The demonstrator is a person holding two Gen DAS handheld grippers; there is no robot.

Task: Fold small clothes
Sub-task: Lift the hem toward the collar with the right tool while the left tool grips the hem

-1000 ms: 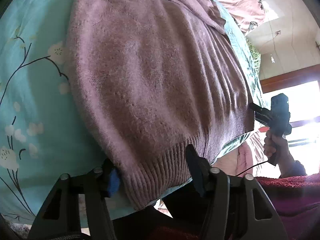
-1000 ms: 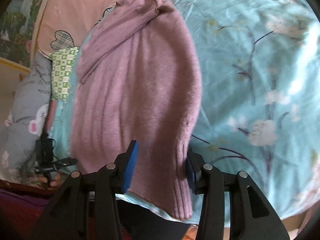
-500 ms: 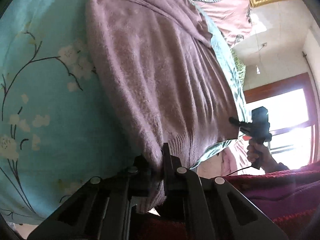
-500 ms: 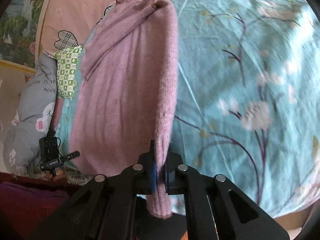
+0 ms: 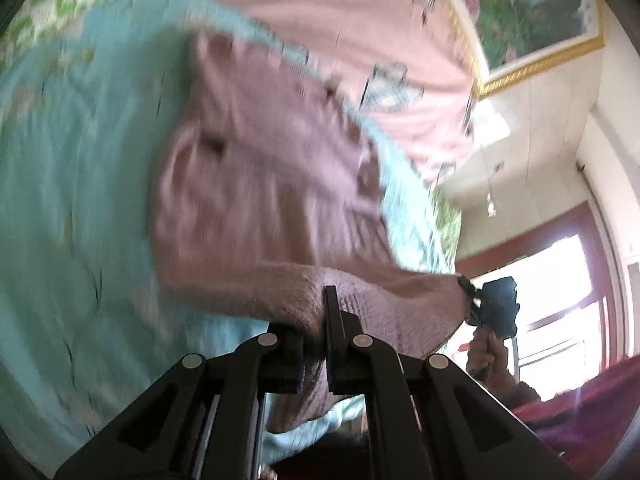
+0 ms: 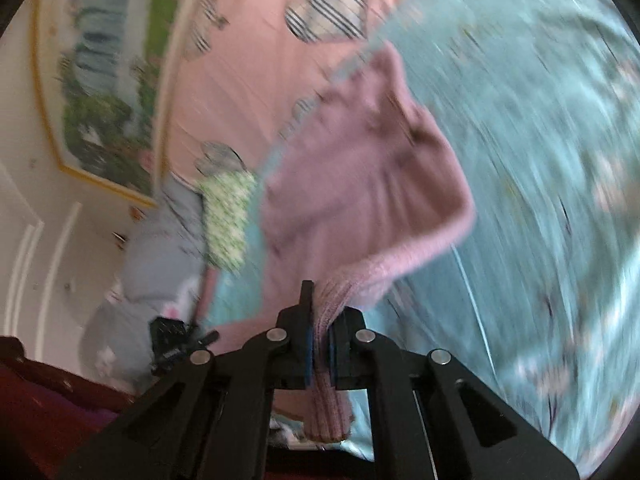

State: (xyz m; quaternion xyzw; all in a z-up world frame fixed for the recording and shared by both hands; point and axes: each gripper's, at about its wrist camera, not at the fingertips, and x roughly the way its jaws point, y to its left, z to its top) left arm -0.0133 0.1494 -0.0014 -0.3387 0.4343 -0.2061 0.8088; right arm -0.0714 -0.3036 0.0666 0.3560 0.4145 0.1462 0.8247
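Two hand-held grippers, one garment. We list a mauve knitted sweater (image 5: 264, 184) lying on the bed's turquoise floral sheet (image 5: 60, 200), its ribbed hem lifted clear. Left hand-held gripper (image 5: 314, 344): clamped on one hem corner. Right hand-held gripper (image 6: 320, 354): clamped on the other corner. Sleeves appear already tucked in. We judge the fold begun: hem raised, not yet laid over the collar end; smoothing remains.

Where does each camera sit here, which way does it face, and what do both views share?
Left wrist: on the left tongs, facing along them over the sweater hem; the person's hand with the other tongs shows.
Right wrist: on the right tongs, facing along the bed; a dark red sleeve shows.
Shared: sweater, bed, pink pillow, picture.
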